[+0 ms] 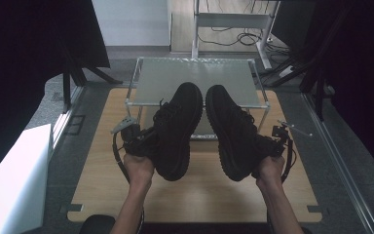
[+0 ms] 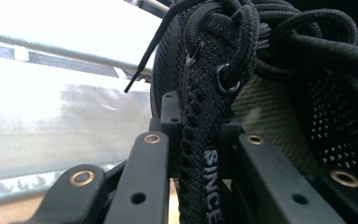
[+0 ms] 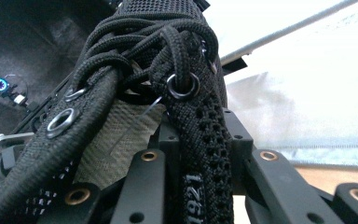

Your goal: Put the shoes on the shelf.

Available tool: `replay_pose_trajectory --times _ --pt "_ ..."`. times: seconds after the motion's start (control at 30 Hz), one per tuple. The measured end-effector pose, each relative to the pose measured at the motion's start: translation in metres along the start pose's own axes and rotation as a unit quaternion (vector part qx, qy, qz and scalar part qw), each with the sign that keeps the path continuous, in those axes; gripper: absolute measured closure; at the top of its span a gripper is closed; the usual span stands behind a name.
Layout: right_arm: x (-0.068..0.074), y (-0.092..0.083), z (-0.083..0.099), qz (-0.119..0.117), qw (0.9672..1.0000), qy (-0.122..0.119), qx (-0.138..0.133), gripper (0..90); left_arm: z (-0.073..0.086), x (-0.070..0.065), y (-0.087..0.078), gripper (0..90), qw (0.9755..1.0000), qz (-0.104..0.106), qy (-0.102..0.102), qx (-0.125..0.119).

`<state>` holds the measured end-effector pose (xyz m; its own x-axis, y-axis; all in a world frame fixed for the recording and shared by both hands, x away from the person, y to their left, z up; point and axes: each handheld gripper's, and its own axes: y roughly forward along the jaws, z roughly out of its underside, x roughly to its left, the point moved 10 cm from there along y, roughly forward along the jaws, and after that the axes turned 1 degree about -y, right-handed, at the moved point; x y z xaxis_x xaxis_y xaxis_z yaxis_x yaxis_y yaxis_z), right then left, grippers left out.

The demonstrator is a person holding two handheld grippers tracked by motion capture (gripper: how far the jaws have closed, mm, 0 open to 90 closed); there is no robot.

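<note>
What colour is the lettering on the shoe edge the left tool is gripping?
White, on the black knit shoe; clearest in the left gripper view.

Rack behind shoes blocks forward; near tabletop free.

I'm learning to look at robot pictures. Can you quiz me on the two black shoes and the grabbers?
1. True or false: the left gripper is clamped on the laced edge of the left black shoe.
2. Multiple choice: where do the toes of both shoes point? A) toward the person, B) away from the person, toward the metal-framed rack, C) straight down at the wooden tabletop.
3. Fill in: the number printed on the strip of the right black shoe held in the right gripper is ____.

Key: 1 true; 2 B; 3 1921.
</note>
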<state>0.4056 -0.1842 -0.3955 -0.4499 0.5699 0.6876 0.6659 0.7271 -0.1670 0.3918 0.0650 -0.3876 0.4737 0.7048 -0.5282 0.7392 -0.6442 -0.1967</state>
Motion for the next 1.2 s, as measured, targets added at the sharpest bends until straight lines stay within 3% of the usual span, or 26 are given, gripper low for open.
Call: replay_pose_trajectory --times 0.3,0.8,1.2 --pt "0.0 0.017 -0.022 0.021 0.9996 0.001 -0.017 75.3 -0.02 0.011 0.016 79.1 0.9992 -0.024 -0.029 -0.01" --pt "0.0 0.049 -0.051 0.057 0.9982 -0.001 -0.019 75.3 -0.054 0.017 0.044 78.6 0.9967 -0.073 -0.03 -0.018" --pt "-0.007 0.074 -0.074 0.109 0.9937 -0.01 -0.021 75.4 -0.074 0.029 0.067 78.3 0.9931 -0.11 -0.039 -0.014"
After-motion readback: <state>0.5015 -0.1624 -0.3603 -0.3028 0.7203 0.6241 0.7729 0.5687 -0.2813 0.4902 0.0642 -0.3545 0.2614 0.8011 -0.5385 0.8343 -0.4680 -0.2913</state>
